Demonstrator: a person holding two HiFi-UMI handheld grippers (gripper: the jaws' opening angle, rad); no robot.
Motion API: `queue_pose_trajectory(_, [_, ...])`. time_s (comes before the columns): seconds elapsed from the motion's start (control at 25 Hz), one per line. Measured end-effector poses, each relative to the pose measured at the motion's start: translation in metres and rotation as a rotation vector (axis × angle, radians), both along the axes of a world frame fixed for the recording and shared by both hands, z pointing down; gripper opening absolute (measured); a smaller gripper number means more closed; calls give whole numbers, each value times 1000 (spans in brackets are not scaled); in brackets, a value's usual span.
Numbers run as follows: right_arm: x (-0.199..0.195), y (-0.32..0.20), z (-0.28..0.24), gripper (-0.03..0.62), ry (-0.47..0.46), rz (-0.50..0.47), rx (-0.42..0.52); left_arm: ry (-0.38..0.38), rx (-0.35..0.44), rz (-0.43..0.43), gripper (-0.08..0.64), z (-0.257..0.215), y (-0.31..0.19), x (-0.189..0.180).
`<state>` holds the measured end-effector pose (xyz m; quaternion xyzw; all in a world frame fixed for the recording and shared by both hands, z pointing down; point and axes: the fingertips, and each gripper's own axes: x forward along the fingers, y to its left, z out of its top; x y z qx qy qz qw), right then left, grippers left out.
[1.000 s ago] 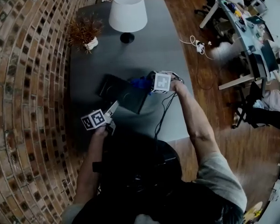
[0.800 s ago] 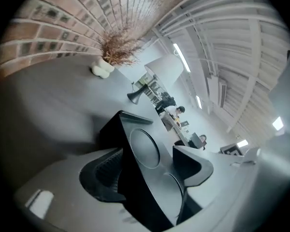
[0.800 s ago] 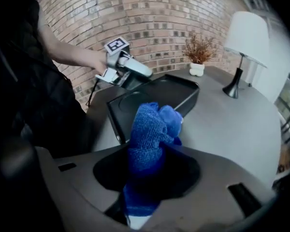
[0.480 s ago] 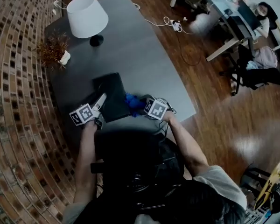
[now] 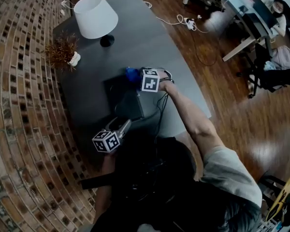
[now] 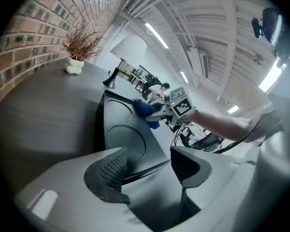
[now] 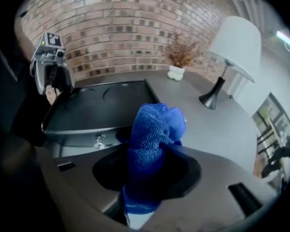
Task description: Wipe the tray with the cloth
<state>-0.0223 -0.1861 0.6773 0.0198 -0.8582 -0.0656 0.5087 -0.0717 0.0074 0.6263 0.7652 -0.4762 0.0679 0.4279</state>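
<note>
Comparing with half a second back: the cloth (image 7: 152, 129) is no longer by the near right corner of the tray (image 5: 118, 96); it now sits at the far rim, toward the lamp (image 5: 95, 16) end of the table (image 5: 150, 42). Carrying it is the right gripper (image 7: 147, 164), jaws narrow and clamped on the bunched blue fabric, with a wad sticking out past the tips. Whether the wad touches the tray surface is not clear. The left gripper (image 6: 147, 170) is now at the tray's near end rather than along its left side. Its jaws stand moderately apart and have just been closing. The tray's near rim lies between them, with the pads not seen pressing on it. Reading: either one lengthwise stroke is done, or the cloth is set for a pull back toward the person. The left side looks to be going for a steadying hold on the rim. The tray lies flat on the table with no soil visible, so the surface gives no measure of progress.
</note>
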Motion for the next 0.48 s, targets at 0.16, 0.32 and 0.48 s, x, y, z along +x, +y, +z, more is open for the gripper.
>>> queue_pose_trajectory(0.16, [16, 59, -2, 149, 100, -274, 93, 11, 11, -18, 280, 1, -5, -3])
queue_pose_trajectory(0.32, [38, 105, -2, 149, 129, -400, 106, 4, 16, -41, 265, 0, -7, -6])
queue_pose_trajectory(0.48, [42, 41, -6, 149, 55, -98, 74, -1, 18, -42, 265, -1, -6, -5])
